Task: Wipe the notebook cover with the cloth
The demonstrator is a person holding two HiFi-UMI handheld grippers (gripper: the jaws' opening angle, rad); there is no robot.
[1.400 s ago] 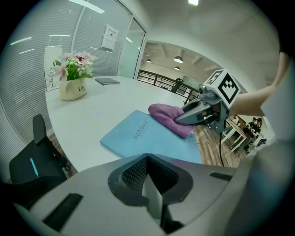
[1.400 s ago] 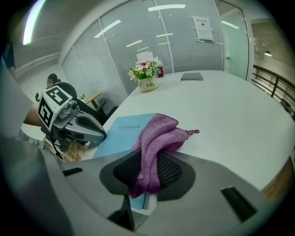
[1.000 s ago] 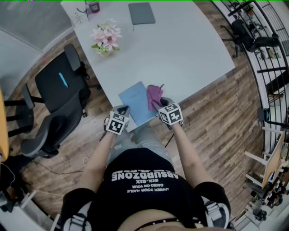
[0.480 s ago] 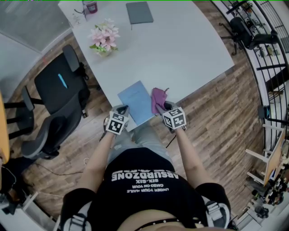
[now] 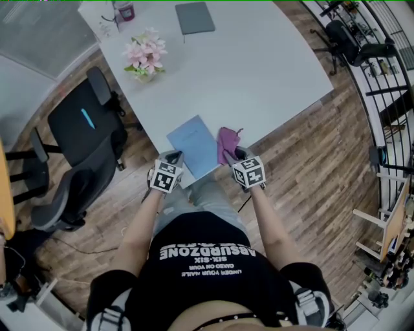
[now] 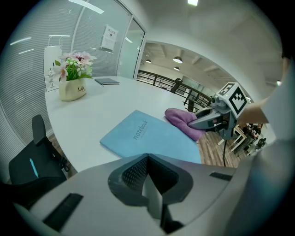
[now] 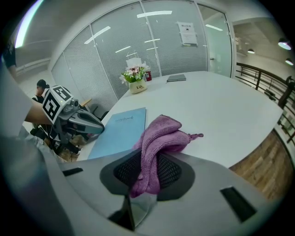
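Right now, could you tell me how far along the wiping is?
Done: the right gripper is shut on the cloth. In hand: the cloth sits at the notebook's right edge; the left gripper, shut and empty, is near its corner. Left: seemingly the wipe across the cover.

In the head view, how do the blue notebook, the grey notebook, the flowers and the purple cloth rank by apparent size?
1. Blue notebook, the largest.
2. Grey notebook and flowers: these look about alike, and both lie farther from the camera, so I do not rank them.
3. Purple cloth, the smallest.
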